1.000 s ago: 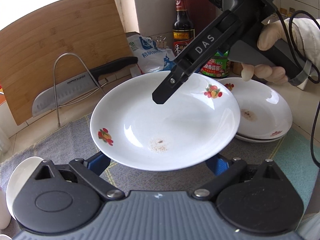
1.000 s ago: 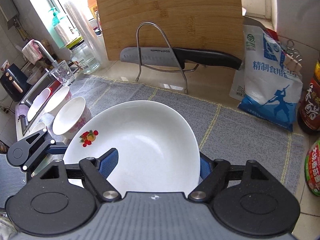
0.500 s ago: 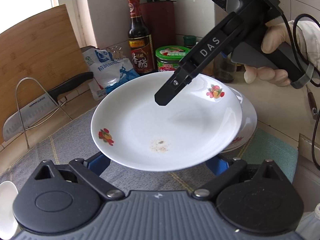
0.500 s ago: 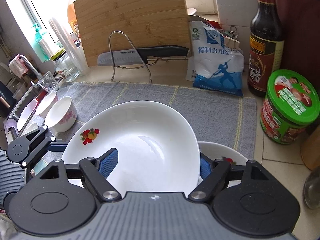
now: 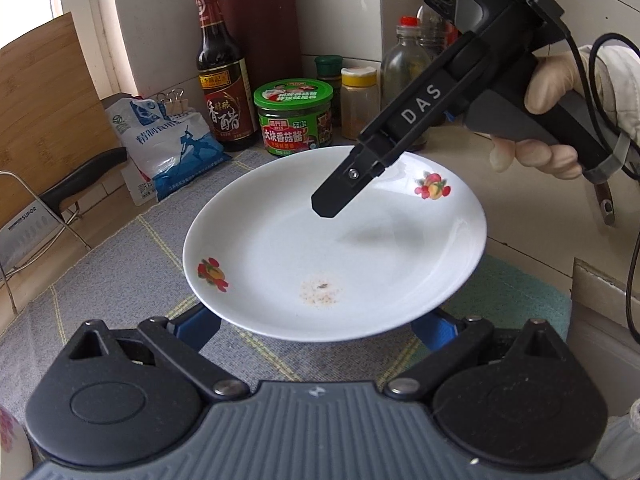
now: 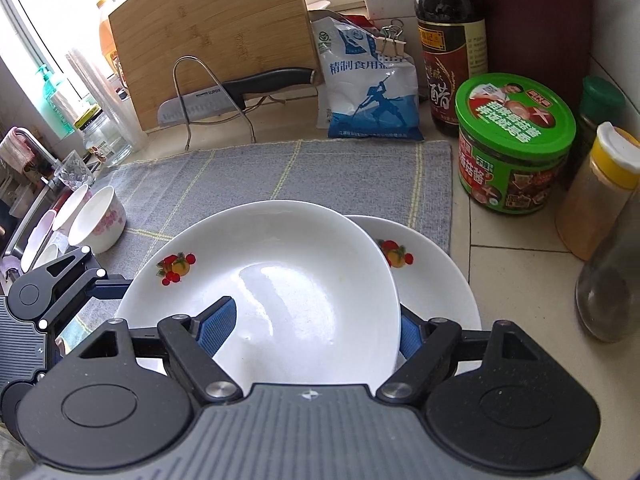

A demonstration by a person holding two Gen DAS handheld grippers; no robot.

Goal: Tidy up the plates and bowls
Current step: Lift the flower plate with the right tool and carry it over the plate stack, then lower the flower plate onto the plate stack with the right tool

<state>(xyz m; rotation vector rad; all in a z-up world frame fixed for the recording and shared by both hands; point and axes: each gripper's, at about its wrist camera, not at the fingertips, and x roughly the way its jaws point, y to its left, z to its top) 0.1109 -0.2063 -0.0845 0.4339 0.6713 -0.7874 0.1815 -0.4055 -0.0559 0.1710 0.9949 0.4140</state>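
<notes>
Two hand-held grippers carry one white plate (image 5: 336, 248) with fruit motifs above the worktop (image 6: 516, 264). The left gripper (image 5: 316, 322) grips the plate's near rim, its blue pads (image 5: 198, 322) showing at either side beneath the edge; whether the pads clamp the rim or merely cradle it cannot be told, since the plate hides the contact. The right gripper (image 6: 316, 330) is closed narrowly on the opposite rim: one blue pad lies on the plate's inner face, the other against its underside. In the left wrist view, a gloved hand (image 5: 548, 120) holds that gripper's handle. The carried plate hangs tilted, partly over a second plate (image 6: 432, 280) of the same pattern, which sits half on the grey mat (image 6: 280, 172) and half on the tiles. A brown smear (image 5: 322, 292) marks the carried plate's well. Behind stand a green-lidded jar (image 6: 514, 144), a dark vinegar bottle (image 6: 450, 40), a salt bag (image 6: 368, 88), and a knife (image 6: 236, 94) on a wire stand before a bamboo cutting board (image 6: 216, 32). Floral bowls (image 6: 100, 220) sit at the mat's left edge.
</notes>
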